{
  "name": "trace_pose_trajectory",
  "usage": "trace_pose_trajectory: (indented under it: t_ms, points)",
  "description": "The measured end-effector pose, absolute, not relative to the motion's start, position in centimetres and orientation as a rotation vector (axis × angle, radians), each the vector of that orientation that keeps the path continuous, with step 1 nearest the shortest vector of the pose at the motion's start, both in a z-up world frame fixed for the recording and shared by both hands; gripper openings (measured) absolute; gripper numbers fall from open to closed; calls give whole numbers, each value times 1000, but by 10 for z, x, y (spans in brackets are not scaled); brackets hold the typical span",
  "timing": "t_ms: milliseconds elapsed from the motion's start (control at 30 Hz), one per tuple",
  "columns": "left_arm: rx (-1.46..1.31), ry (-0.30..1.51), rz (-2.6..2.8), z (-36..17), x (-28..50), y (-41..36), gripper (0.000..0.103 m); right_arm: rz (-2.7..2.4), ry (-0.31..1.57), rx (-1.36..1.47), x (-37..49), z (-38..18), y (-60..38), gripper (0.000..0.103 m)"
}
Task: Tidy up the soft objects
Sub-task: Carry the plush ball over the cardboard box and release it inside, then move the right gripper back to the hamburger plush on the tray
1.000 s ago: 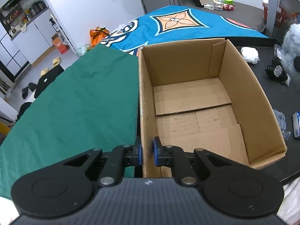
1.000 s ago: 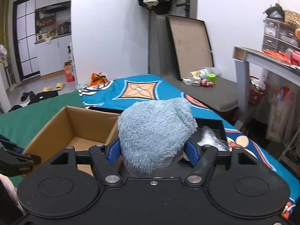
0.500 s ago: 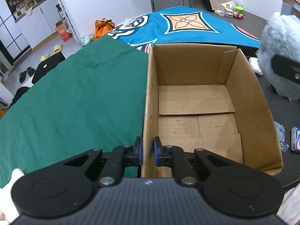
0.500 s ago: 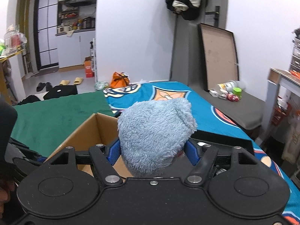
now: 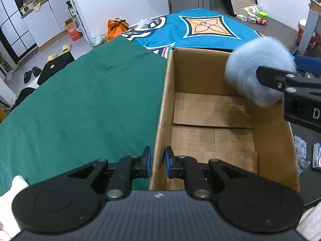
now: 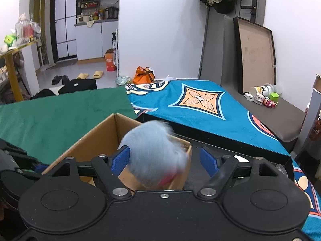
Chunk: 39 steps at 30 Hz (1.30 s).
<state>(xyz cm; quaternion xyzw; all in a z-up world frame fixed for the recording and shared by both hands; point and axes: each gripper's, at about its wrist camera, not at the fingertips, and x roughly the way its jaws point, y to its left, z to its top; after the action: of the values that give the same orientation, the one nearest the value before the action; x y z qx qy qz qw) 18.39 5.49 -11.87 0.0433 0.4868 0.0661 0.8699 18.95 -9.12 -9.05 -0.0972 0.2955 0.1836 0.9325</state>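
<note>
Over the right-hand wall of the cardboard box [image 5: 210, 108], the blue plush toy [image 6: 154, 152] is blurred and apparently dropping free, since the right gripper [image 6: 164, 160] has its jaws spread wide with only the left pad near the fur. The toy sits right above the rim, so it could catch on the edge and roll out onto the black tray [image 6: 230, 142] instead of falling inside, or snag on the pad. Half a second ago the same toy was squeezed firmly between the pads and farther from the box. The left gripper [image 5: 157, 161] keeps its clenched hold on the near left wall, as before, steadying the box beside the green cloth [image 5: 90, 100]
</note>
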Motion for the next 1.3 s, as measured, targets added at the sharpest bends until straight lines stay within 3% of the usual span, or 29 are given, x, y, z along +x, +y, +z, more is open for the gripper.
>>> trace_pose_trajectory:
  t_ms: [500,633,933,1067,1300]
  points:
    - [158,995,164,-116,181,45,15,314,663,-124,164,-92,-129,76]
    - [175,984,166,-114,179,43,33,266,679,-86,154,-94,-144,76]
    - [246,934,155,-107,170,32,58,124,729,-20,140,-107,-185,81]
    - [250,923,151,-106,168,30,67,56,736,-36,133,-114,-197,88]
    - [258,911,165,-105,166,29,78,-21,755,-47,128,-131,-218,88]
